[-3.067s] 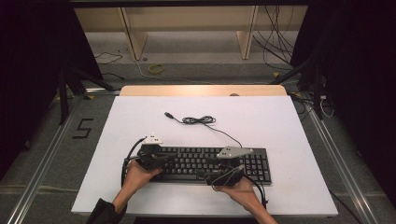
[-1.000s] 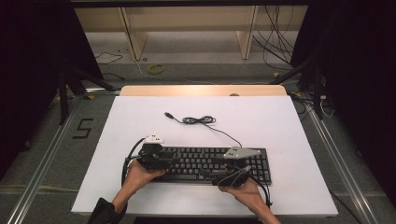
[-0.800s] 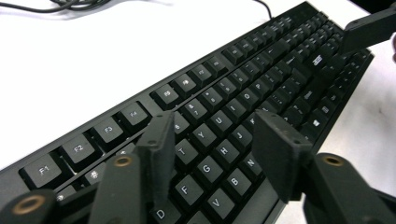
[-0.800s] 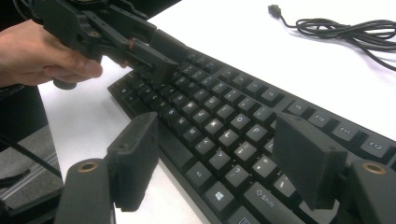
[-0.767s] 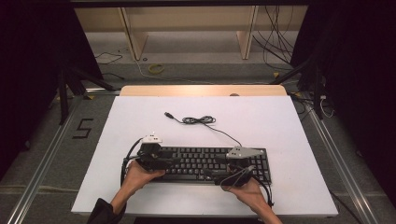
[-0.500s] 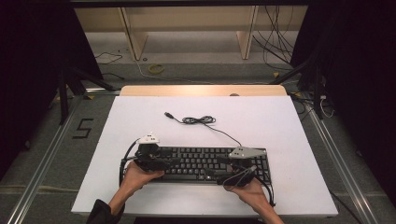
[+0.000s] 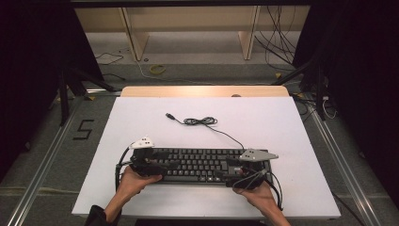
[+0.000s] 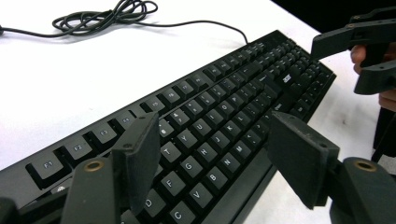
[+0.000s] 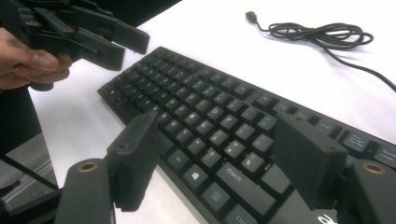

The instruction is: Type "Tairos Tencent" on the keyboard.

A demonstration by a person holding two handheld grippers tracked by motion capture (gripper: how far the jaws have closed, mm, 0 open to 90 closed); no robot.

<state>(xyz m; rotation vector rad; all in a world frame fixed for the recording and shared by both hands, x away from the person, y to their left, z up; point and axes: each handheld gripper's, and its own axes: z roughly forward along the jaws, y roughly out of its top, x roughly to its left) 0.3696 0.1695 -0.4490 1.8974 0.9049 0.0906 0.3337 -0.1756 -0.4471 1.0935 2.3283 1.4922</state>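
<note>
A white rectangular tabletop [image 7: 282, 122] was seen over grey floor, with a wooden shelf unit [image 7: 188, 28] behind. The black plastic keyboard [image 7: 202, 165] was laid near the tabletop's front edge, long axis parallel to it, cable [image 7: 202, 121] trailing rearward. The left gripper [image 8: 210, 158], its jaws having just been opening, and the right gripper [image 9: 219, 158] were both held wide apart above the keyboard's ends, with nothing gripped.

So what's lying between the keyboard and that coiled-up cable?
Bare white table, in the high view; the cable itself trails across it to the keyboard.
</note>
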